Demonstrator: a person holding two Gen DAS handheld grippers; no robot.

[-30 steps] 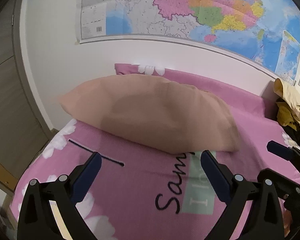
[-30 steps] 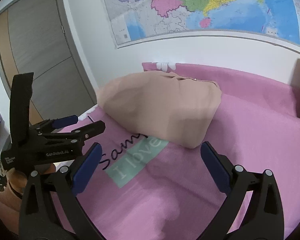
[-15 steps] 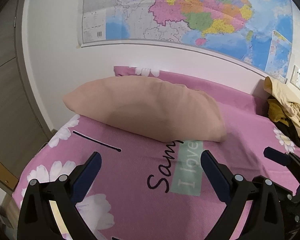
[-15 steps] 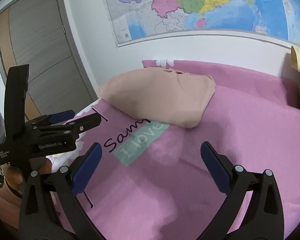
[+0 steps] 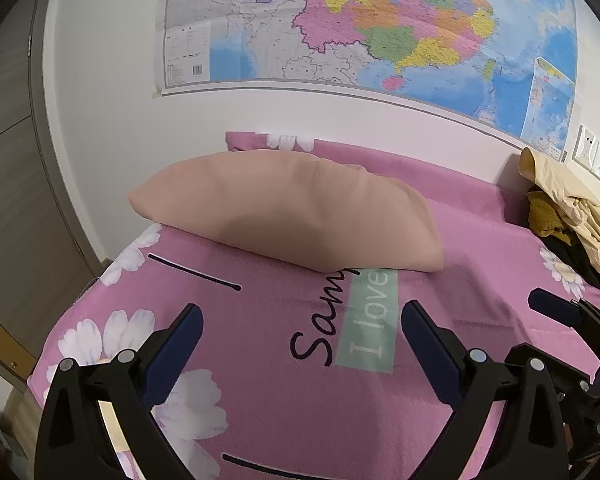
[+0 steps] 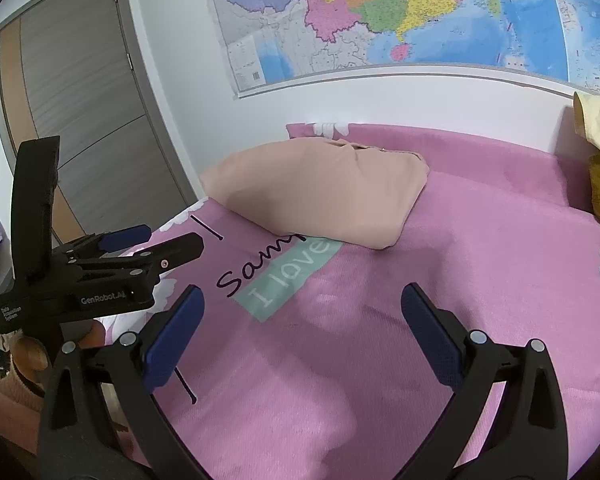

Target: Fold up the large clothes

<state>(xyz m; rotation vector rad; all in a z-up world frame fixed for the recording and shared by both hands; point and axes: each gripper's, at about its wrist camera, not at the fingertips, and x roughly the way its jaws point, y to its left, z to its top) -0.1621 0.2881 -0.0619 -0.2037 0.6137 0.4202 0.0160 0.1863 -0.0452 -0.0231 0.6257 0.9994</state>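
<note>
Retreating grippers (image 5: 300, 344) (image 6: 300, 320) leave folded garment (image 5: 292, 216) farther off.

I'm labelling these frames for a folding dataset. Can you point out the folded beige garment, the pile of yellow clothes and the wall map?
folded beige garment (image 5: 292, 208): left wrist view, middle of its top face.
pile of yellow clothes (image 5: 560, 200): left wrist view, pale yellow cloth on top.
wall map (image 6: 380, 12): right wrist view, coloured central area.

— What lies on the pink bedspread (image 5: 480, 264)?
— A folded beige garment (image 5: 292, 212), at the far side near the wall under a map (image 5: 360, 20).
— And the left gripper (image 5: 300, 344)?
— It hangs above the near part, jaws wide apart, holding nothing. The right gripper (image 5: 572, 316) shows at the right edge; a heap of yellow clothes (image 5: 568, 200) lies far right.
</note>
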